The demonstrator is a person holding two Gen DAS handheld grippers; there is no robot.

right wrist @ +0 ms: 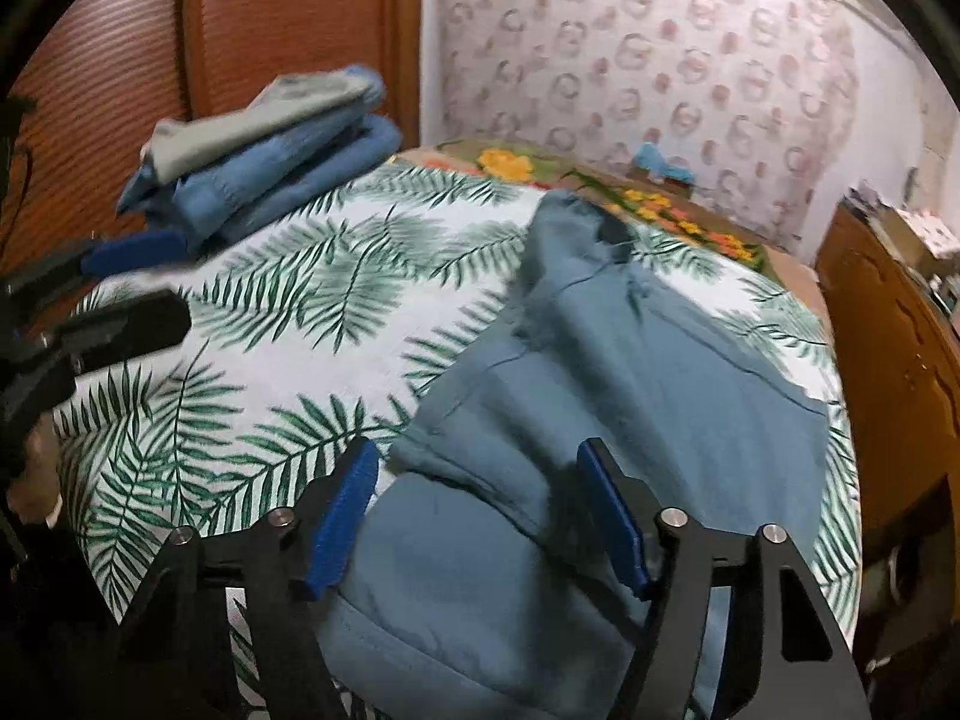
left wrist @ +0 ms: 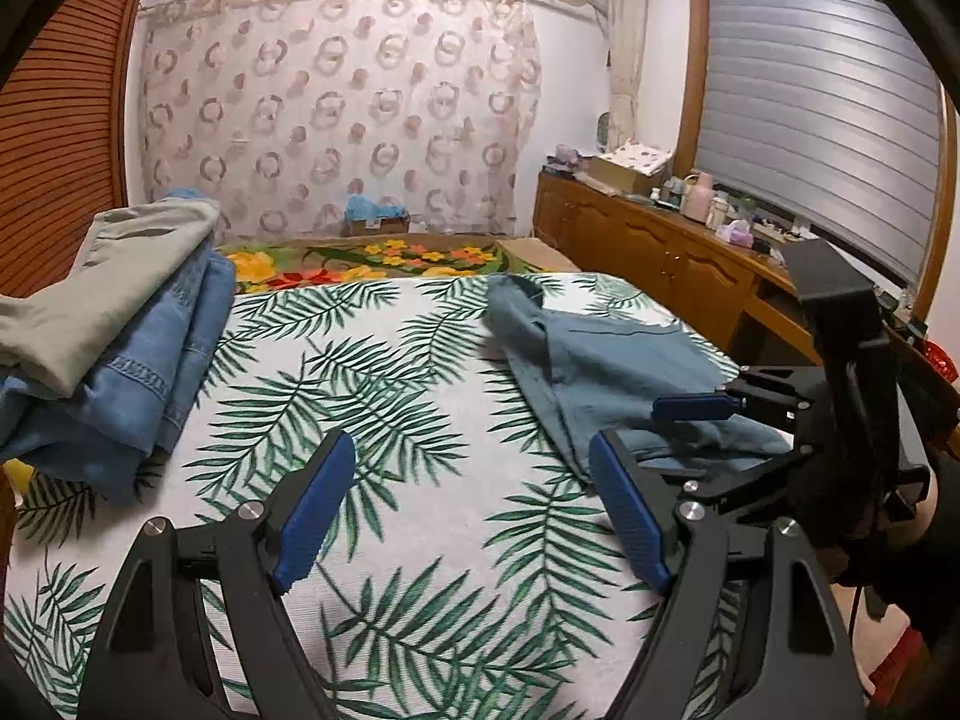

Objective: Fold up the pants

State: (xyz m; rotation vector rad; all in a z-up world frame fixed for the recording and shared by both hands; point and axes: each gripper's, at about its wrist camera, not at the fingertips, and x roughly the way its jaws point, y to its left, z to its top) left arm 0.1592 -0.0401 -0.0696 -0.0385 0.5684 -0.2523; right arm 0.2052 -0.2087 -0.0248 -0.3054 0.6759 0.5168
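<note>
Teal-blue pants (right wrist: 600,396) lie rumpled on the right side of the palm-leaf bedsheet (left wrist: 372,372); they also show in the left wrist view (left wrist: 600,360). My right gripper (right wrist: 477,507) is open and empty, its jaws spread just above the near end of the pants. It shows in the left wrist view (left wrist: 672,426) at the pants' near edge. My left gripper (left wrist: 468,504) is open and empty over bare sheet, left of the pants. It appears at the left edge of the right wrist view (right wrist: 150,282).
A stack of folded denim and grey pants (left wrist: 120,312) sits at the sheet's far left, also visible in the right wrist view (right wrist: 270,144). A floral blanket (left wrist: 372,258) lies beyond. A wooden cabinet (left wrist: 660,252) with clutter runs along the right.
</note>
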